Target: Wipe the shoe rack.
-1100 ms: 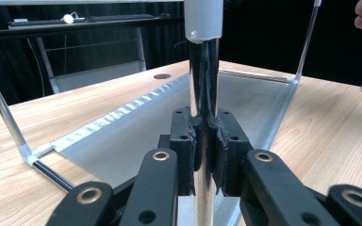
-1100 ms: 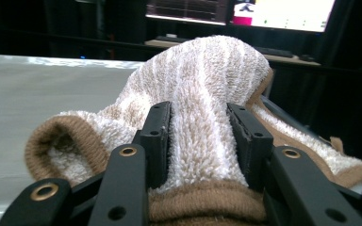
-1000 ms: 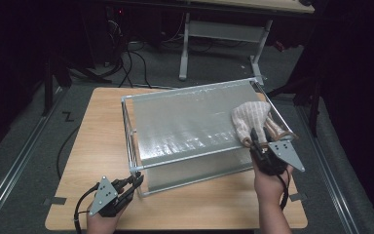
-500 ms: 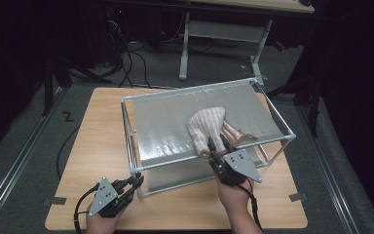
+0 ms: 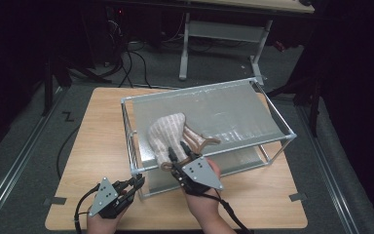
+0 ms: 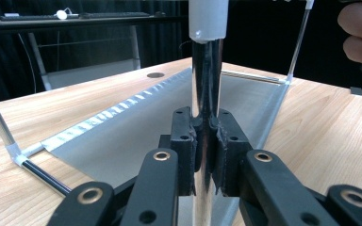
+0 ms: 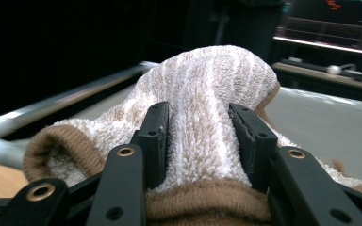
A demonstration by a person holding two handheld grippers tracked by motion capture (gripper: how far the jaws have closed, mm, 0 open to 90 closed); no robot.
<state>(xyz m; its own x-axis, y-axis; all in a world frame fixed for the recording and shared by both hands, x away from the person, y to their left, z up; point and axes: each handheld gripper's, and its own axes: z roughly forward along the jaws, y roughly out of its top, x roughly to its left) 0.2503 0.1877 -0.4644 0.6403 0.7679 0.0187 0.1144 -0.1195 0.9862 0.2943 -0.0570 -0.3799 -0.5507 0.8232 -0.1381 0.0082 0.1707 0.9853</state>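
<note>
A metal-tube rack with a grey sheet stretched over its top stands on the wooden table. My left gripper is shut on the rack's near-left upright post, and in the left gripper view its pads pinch the shiny tube. My right gripper is shut on a beige striped towel with a brown hem. The towel lies bunched on the sheet near the front left corner. In the right gripper view the towel bulges up between the right gripper's jaws.
A lower grey shelf sits inside the rack. The person's right hand shows at the top right of the left gripper view. Behind the table stand a desk frame and floor cables. Bare wood lies left of the rack.
The right gripper has dragged the towel leftward across the top sheet, from the right edge to the front left part. The left gripper has stayed on the post.
</note>
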